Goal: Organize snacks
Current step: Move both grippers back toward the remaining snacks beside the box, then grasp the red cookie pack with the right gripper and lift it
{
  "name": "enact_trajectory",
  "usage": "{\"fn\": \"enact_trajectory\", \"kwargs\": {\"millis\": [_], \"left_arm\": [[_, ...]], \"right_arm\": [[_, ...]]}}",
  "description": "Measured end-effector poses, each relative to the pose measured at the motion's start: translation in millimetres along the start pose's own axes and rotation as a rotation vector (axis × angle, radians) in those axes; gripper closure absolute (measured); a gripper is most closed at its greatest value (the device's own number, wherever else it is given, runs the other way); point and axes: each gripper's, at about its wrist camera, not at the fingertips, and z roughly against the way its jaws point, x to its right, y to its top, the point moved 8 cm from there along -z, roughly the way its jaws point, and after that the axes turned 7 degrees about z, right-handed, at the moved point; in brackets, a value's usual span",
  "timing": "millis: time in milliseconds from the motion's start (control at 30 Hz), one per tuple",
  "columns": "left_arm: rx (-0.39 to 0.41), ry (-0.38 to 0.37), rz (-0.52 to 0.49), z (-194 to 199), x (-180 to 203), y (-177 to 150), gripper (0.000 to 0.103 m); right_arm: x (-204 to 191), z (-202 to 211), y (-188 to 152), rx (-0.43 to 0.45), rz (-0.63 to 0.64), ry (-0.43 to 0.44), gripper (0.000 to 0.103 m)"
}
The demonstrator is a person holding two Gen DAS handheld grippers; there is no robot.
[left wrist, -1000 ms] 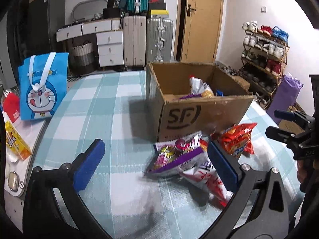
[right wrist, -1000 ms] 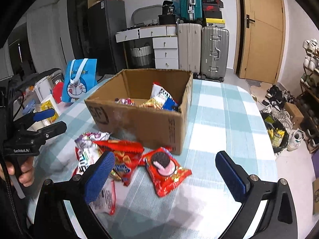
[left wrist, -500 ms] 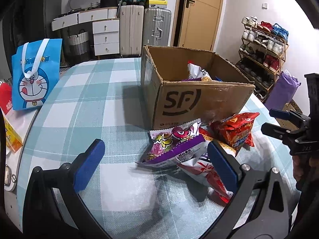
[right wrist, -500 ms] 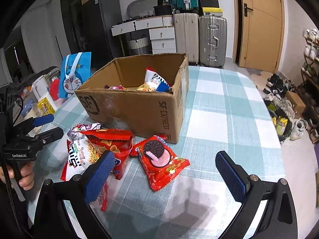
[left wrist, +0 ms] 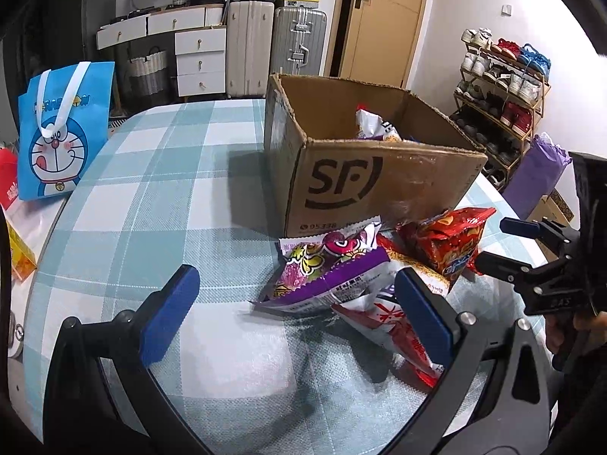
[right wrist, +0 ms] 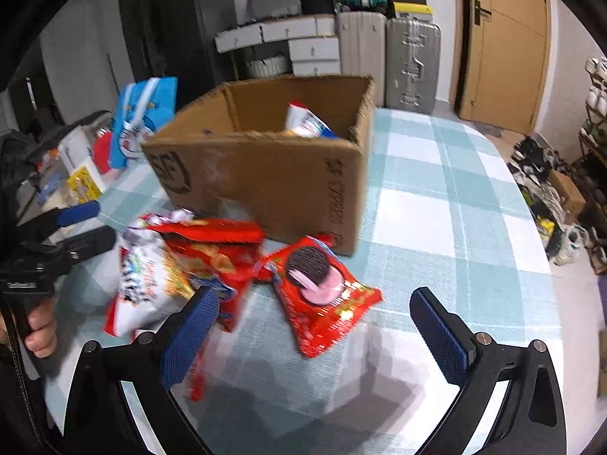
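Note:
An open SF cardboard box stands on the checked table with some snack bags inside. In front of it lies a pile of bags: a purple bag, a red chips bag, a white and red bag, and a red cookie bag. My left gripper is open and empty, low over the table just before the purple bag. My right gripper is open and empty, close over the cookie bag.
A blue cartoon tote bag stands at the table's left edge with small packets near it. Suitcases, drawers and a door are behind. A shoe rack stands right of the table.
Both grippers have moved forward and lower toward the snack pile. The bags now look larger and closer. Both stay open.

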Motion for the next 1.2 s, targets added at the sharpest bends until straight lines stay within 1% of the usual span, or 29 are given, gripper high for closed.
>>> {"fn": "enact_trajectory", "kwargs": {"millis": [167,267,400,633,733,767,800,867,900,933,1000,1067,1100,1133,1167,1200], "left_arm": [[-0.011,-0.004,-0.006,-3.7,2.9,-2.7,0.0],[-0.01,-0.004,-0.015,-3.9,5.1,-4.0,0.0],[-0.01,0.001,-0.021,-3.7,5.6,-5.0,0.0],[-0.011,-0.002,-0.01,-3.1,3.1,-4.2,0.0],[-0.012,0.001,-0.01,-3.2,2.0,-4.1,0.0],[-0.012,0.0,-0.01,-3.0,2.0,-4.0,0.0],[-0.011,0.001,-0.008,-2.9,1.9,-4.4,0.0],[-0.01,-0.005,-0.009,-2.7,2.0,-4.2,0.0],[-0.009,-0.006,-0.01,-2.3,2.0,-4.1,0.0],[-0.008,-0.007,-0.012,-2.4,2.5,-3.9,0.0],[-0.007,-0.005,-0.016,-1.9,2.6,-4.3,0.0],[-0.007,-0.005,-0.019,-2.0,2.9,-4.8,0.0],[-0.008,-0.005,-0.019,-1.9,3.0,-5.3,0.0],[-0.009,-0.007,-0.018,-2.2,3.3,-5.7,0.0],[-0.011,-0.009,-0.017,-2.2,3.4,-6.3,0.0],[-0.014,-0.009,-0.017,-2.4,3.4,-6.7,0.0]], "right_arm": [[14.1,-11.5,-8.0,-0.042,-0.047,-0.014,0.001],[17.8,-17.3,-10.4,-0.059,-0.045,-0.02,0.001],[19.5,-25.5,-13.3,-0.082,-0.015,-0.081,0.001],[11.5,-37.0,-12.2,-0.102,0.056,-0.095,0.001],[8.0,-43.5,-13.0,-0.111,0.078,-0.087,0.002],[7.7,-47.0,-13.4,-0.119,0.075,-0.078,0.006],[6.3,-47.9,-13.7,-0.122,0.07,-0.071,0.007],[5.9,-49.7,-11.3,-0.109,0.049,-0.03,0.018],[6.3,-50.0,-9.8,-0.103,0.054,-0.031,0.02],[6.2,-50.9,-8.7,-0.105,0.059,-0.028,0.024],[7.0,-51.7,-6.7,-0.103,0.061,-0.021,0.027],[8.2,-51.6,-6.5,-0.101,0.061,-0.021,0.033],[7.9,-50.6,-6.8,-0.099,0.066,-0.019,0.034],[7.3,-49.3,-7.7,-0.096,0.069,-0.011,0.039],[6.6,-47.5,-8.8,-0.093,0.071,-0.001,0.05],[7.2,-45.7,-9.6,-0.09,0.075,-0.006,0.054]]}}
